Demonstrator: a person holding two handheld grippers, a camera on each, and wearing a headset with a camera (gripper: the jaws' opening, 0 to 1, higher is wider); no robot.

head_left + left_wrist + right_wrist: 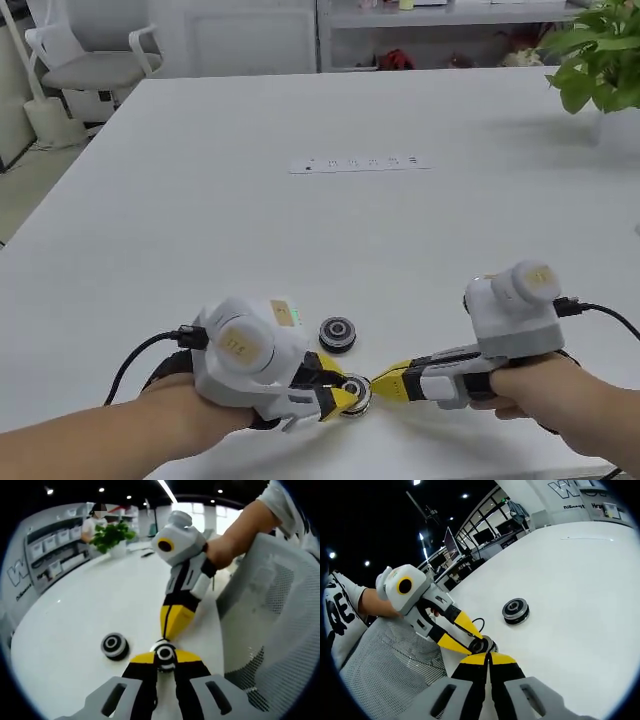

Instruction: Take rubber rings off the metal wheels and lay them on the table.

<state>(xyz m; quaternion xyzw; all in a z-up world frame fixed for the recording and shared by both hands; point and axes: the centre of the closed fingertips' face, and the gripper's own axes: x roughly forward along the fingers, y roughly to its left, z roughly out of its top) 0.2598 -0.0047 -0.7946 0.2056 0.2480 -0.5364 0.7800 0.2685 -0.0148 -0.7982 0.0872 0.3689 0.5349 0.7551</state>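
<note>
White table [300, 230], wheel [164, 653] in left gripper [164, 660] jaws, right gripper [489, 656] against it

Right gripper [490, 657]: bottom centre. Black jaws with yellow tips pressed together, the tips touching a wheel [485, 644] just above them.
Left gripper [474, 643]: enters from the left. Its yellow jaws sit either side of that wheel and clamp it. An arm [370, 602] reaches in behind its white body.
Second wheel [515, 611]: lies flat on the white table [570, 590], right of centre, apart from both grippers.
Mesh chair [380, 670]: lower left.
Monitors [451, 544]: dim, upper middle.
</note>
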